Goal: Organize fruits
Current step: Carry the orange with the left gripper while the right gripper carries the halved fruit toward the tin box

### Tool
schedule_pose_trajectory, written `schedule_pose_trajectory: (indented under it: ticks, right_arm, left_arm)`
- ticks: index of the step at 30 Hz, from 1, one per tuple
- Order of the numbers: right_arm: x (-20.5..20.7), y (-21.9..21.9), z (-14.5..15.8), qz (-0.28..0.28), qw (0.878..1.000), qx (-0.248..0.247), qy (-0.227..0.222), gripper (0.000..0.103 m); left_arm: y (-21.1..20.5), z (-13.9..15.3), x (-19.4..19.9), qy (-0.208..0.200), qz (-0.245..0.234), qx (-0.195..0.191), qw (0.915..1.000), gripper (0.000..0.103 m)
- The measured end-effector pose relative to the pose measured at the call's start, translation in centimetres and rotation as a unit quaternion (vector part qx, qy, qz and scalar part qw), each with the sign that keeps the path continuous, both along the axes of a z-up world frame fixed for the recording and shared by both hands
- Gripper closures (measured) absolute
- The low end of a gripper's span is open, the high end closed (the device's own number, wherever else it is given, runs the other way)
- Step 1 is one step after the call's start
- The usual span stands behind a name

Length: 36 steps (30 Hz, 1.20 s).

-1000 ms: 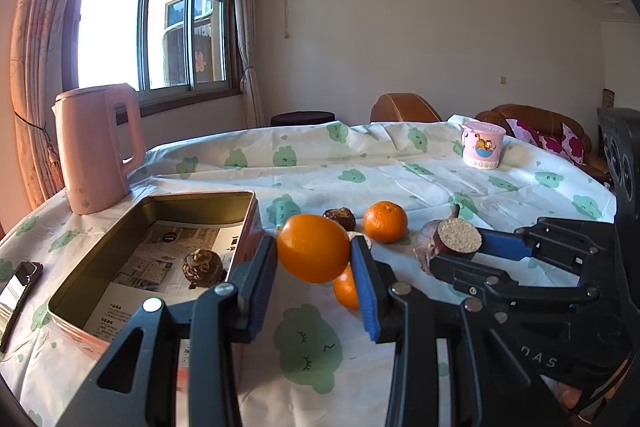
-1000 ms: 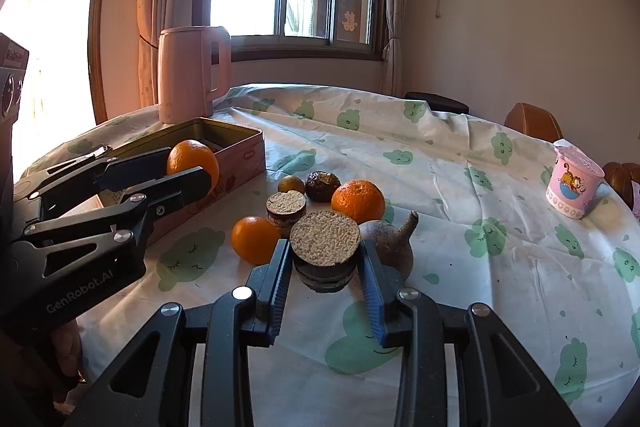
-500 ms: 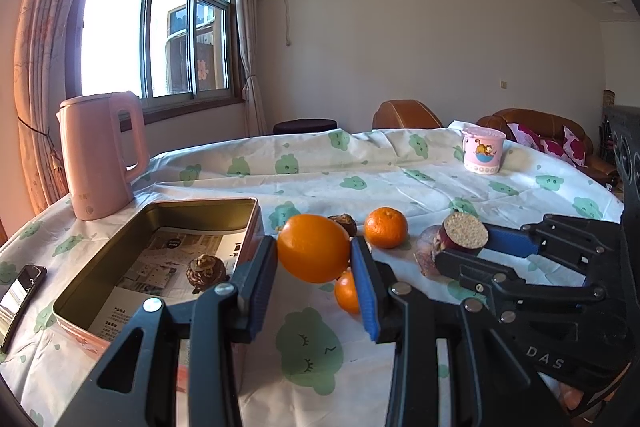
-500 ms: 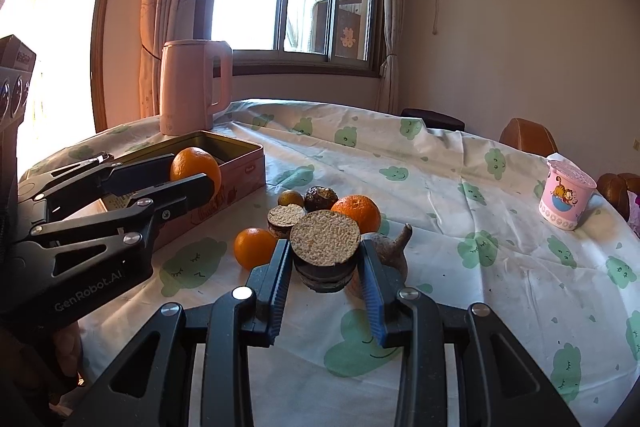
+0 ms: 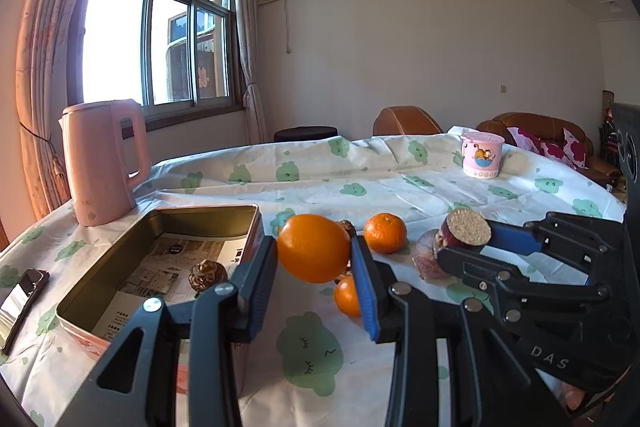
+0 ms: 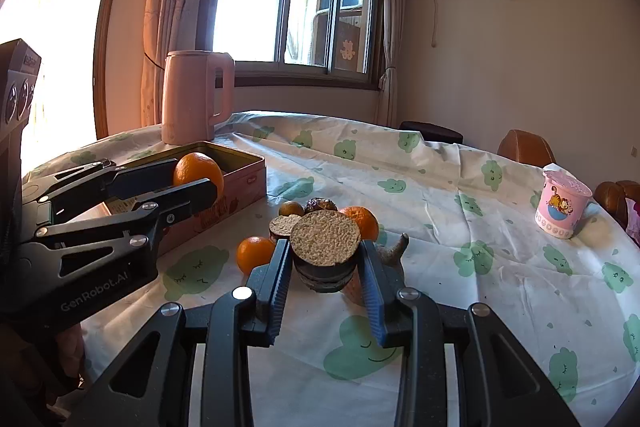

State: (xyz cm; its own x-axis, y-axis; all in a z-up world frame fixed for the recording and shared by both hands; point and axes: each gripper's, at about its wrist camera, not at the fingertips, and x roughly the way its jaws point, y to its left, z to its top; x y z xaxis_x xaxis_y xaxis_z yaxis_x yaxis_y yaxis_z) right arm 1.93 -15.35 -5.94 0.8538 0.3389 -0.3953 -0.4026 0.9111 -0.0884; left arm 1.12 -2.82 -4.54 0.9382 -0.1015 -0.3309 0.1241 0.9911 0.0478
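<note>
Left wrist: smooth, round, glossy orange (image 5: 313, 247).

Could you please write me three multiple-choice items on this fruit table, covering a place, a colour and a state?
1. Where is the brown knobbly fruit?
A. inside the tin box
B. beside the cup
C. on the phone

2. What colour is the kettle?
A. green
B. pink
C. black

3. What is the left gripper doing?
A. hanging open
B. clamping an orange
C. gripping the kettle

Answers:
1 A, it lies on the paper lining.
2 B, its body is pale pink.
3 B, both pads press the orange.
</note>
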Motion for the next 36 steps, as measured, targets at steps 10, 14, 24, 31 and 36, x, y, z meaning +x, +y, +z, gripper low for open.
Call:
schedule_pose_trajectory:
  ticks: [10, 14, 24, 31, 36]
  right_arm:
    - [-0.5, 0.0, 0.1, 0.001, 1.0, 0.002, -0.012, 0.067]
    - [-0.6, 0.0, 0.2, 0.001, 1.0, 0.003, -0.016, 0.067]
    - [-0.8, -0.2, 0.2, 0.002, 1.0, 0.007, -0.028, 0.067]
    - [-1.2, -0.2, 0.3, 0.005, 0.999, 0.012, -0.039, 0.067]
    - [-1.3, -0.4, 0.5, 0.009, 0.999, 0.019, -0.04, 0.067]
  left_arm:
    - [0.0, 0.2, -0.3, -0.011, 0.001, 0.001, 0.9999, 0.064]
    - [0.0, 0.2, -0.5, -0.015, 0.001, 0.002, 0.9999, 0.064]
    - [0.1, 0.3, -0.9, -0.03, 0.004, 0.001, 0.9996, 0.064]
    - [0.0, 0.3, -1.2, -0.041, 0.009, 0.001, 0.9991, 0.064]
    - [-0.2, 0.4, -1.4, -0.048, 0.012, 0.008, 0.9987, 0.064]
